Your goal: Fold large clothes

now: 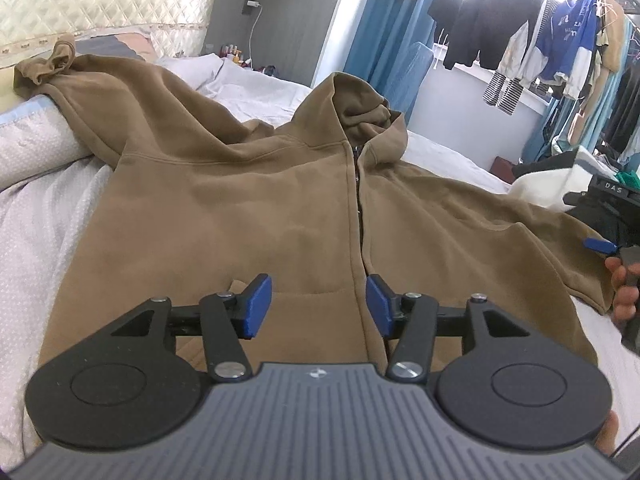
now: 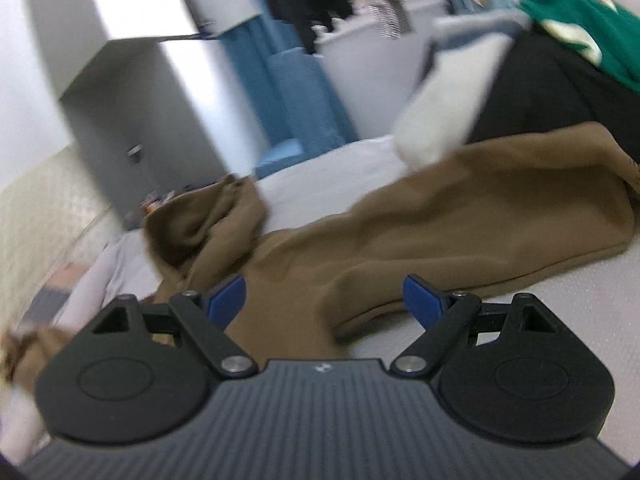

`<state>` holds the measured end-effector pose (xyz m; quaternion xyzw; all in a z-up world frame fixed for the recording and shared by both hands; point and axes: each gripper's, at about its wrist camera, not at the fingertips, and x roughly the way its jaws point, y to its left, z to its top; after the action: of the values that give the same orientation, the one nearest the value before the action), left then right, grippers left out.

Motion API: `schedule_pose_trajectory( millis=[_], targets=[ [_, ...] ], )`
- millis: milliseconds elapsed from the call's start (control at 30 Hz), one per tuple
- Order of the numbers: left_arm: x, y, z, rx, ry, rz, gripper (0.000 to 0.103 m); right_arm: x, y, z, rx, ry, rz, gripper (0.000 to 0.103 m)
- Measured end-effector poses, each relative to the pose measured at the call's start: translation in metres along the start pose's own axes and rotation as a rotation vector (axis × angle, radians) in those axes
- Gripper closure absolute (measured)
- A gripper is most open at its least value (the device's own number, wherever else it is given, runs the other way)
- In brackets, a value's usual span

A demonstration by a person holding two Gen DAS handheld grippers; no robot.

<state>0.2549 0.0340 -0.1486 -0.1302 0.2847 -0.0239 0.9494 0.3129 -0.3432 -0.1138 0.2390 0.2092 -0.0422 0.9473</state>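
A brown hoodie [image 1: 248,200] lies flat on the bed [image 1: 448,152], front side up, with its zipper closed and its hood toward the far side of the bed. One sleeve of the hoodie goes out to the left, up onto a pillow [image 1: 36,136]; the other sleeve goes out to the right. The left tongs [image 1: 319,306] are above the lower front of the hoodie, spread, with nothing between the blue pads. The right tongs [image 2: 324,300] are above the right sleeve of the hoodie, spread wide, and they pinch nothing. Behind the hoodie, clothes hang on a rack [image 1: 560,36].
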Motion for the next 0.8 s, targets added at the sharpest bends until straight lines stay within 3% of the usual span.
schedule_pose_trajectory(
  millis=[167,300,567,667,733,800],
  targets=[
    [0.017,0.009,0.001,-0.043,0.031,0.013,0.044,0.03,-0.048,0.017,0.068,-0.002,-0.099,0.016],
    [0.031,0.011,0.004,-0.089,0.053,-0.001,0.044,0.038,-0.107,0.015,0.296,0.011,-0.175,0.016],
    [0.048,0.012,-0.002,-0.085,0.095,0.015,0.044,0.019,-0.202,0.016,0.541,-0.146,-0.382,0.016],
    [0.051,0.012,-0.002,-0.089,0.097,0.015,0.044,0.006,-0.223,0.021,0.497,-0.215,-0.476,0.016],
    [0.053,0.012,-0.003,-0.087,0.1,0.016,0.044,0.004,-0.234,0.025,0.418,-0.213,-0.564,0.016],
    [0.055,0.012,-0.005,-0.085,0.107,0.018,0.044,0.001,-0.246,0.027,0.328,-0.218,-0.593,0.016]
  ],
)
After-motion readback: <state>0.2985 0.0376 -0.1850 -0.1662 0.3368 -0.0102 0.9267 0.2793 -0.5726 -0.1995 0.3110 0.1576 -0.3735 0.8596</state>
